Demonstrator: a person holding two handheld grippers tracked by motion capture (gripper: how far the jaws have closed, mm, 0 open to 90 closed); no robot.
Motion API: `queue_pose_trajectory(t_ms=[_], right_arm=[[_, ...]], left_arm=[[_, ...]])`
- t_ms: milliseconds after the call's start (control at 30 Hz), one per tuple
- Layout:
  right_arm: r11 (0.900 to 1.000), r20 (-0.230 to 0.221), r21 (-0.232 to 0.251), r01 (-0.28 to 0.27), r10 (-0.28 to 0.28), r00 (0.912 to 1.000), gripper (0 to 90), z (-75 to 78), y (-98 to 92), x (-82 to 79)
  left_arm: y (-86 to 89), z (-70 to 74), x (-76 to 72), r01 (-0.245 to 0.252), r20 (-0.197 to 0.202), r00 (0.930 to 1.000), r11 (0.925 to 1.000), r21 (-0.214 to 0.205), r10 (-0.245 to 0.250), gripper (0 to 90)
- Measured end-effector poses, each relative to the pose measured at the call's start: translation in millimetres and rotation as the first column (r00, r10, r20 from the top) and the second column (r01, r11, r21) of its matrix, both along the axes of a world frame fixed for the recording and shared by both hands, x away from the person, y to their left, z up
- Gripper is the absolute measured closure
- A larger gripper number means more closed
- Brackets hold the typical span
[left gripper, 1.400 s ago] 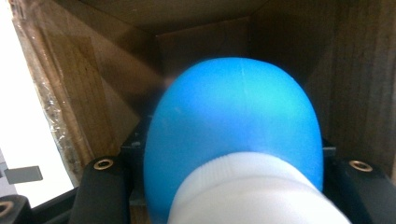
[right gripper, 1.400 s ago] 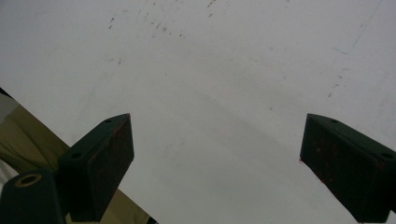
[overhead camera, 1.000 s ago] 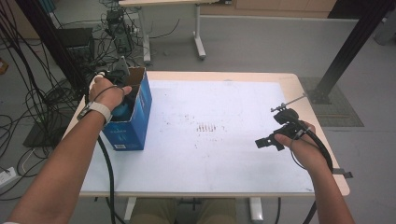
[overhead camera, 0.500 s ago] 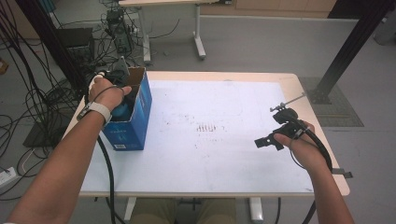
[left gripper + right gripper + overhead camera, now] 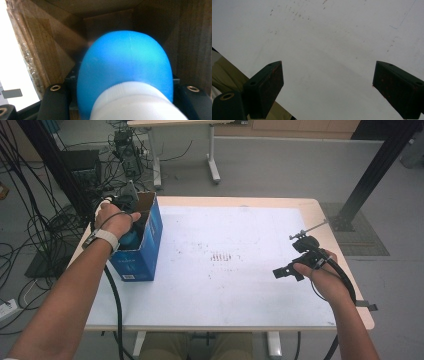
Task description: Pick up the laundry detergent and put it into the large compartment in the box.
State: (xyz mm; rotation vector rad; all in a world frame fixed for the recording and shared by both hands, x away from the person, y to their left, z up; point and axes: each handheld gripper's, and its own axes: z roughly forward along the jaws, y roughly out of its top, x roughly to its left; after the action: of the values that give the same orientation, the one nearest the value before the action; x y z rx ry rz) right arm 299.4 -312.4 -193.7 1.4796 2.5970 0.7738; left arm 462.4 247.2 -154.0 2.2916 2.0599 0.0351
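Observation:
An open blue cardboard box [image 5: 145, 251] stands at the table's left edge. My left gripper [image 5: 123, 87] reaches down into it under the person's hand and is shut on a rounded blue object with a white end [image 5: 125, 65]; a bit of that blue object [image 5: 131, 240] shows inside the box in the high view. The box's brown inner walls [image 5: 50, 45] close around it. My right gripper [image 5: 286, 271] hovers low over the white table [image 5: 240, 290] at its right side, pointing left. Its jaws stand wide open [image 5: 328, 85] with just bare tabletop [image 5: 324, 37] between them.
Small dark marks [image 5: 220, 256] dot the middle of the table. Cables and equipment [image 5: 45, 220] lie on the floor to the left. Another table's legs [image 5: 212, 160] stand behind, and a black post [image 5: 370, 175] rises at the right rear.

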Motion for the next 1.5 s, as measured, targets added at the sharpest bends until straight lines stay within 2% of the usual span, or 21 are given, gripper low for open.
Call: queue_pose_trajectory(t_ms=[733, 1100, 1500], right_arm=[[1.0, 0.0, -0.004, -0.004, 0.004, 1.0, 9.4, 0.4, 1.0, 0.2], [1.0, -0.005, -0.001, -0.009, 0.009, 0.9999, 9.5, 0.7, 3.0, 0.7], [0.9999, -0.002, -0.006, -0.01, 0.01, 0.9999, 9.5, 1.8, 4.1, -0.6]], left_arm=[[0.2, -0.1, -2.5, -0.001, 0.013, 0.9999, 1.0, 0.001, 0.001, 38.3], [4.9, 1.7, -6.0, 0.002, 0.037, 0.9993, 0.9997, -0.023, -0.001, 29.4], [7.6, 3.7, -5.4, 0.011, 0.029, 0.9995, 0.9992, -0.039, -0.01, 28.7]])
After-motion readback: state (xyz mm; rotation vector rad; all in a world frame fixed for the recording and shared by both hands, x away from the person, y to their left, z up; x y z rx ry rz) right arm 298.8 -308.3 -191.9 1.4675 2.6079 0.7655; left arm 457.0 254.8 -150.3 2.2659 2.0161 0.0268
